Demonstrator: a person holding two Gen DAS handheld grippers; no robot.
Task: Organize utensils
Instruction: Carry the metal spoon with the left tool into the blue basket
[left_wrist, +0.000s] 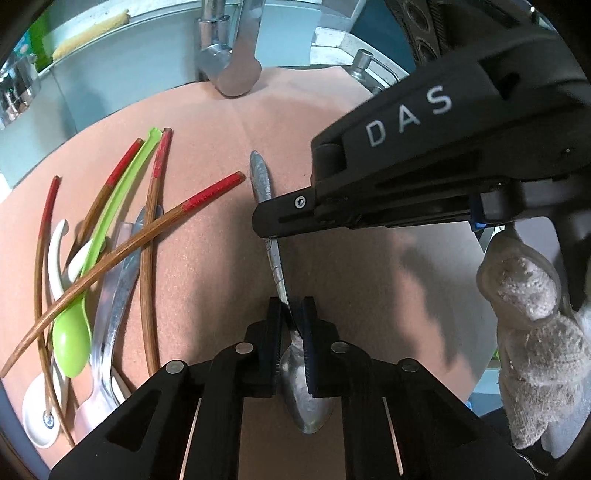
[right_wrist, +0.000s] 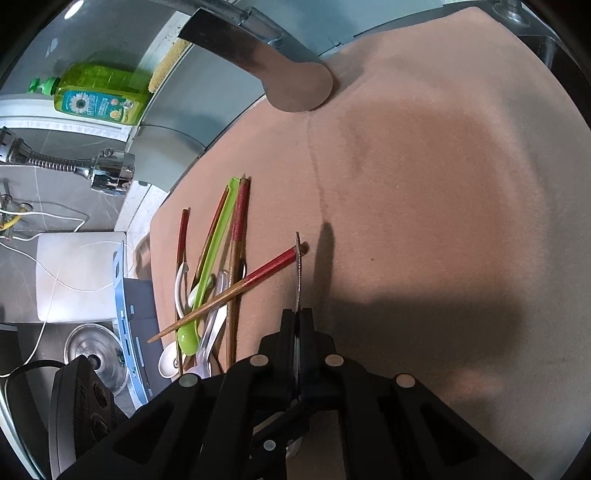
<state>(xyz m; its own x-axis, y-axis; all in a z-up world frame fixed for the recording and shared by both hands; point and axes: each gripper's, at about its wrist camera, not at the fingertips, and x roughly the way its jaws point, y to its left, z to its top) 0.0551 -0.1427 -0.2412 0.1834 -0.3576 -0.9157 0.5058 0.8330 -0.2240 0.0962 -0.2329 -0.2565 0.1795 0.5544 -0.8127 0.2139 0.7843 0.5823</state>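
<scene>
Left of the metal spoon (left_wrist: 275, 258), the heap remains unsorted: red-tipped chopsticks (left_wrist: 155, 218), a green spoon (left_wrist: 74, 343), white spoons (left_wrist: 38, 417) and other metal cutlery (left_wrist: 118, 291) lie crossed on the pink mat (left_wrist: 369, 295). The metal spoon, just right of that heap, is the one piece drawn apart. The left gripper (left_wrist: 291, 325) pinches it near the bowl; the right gripper (right_wrist: 298, 325), pressed together, clamps its handle. By appearances, sorting has barely begun, and nearly everything is left to do.
</scene>
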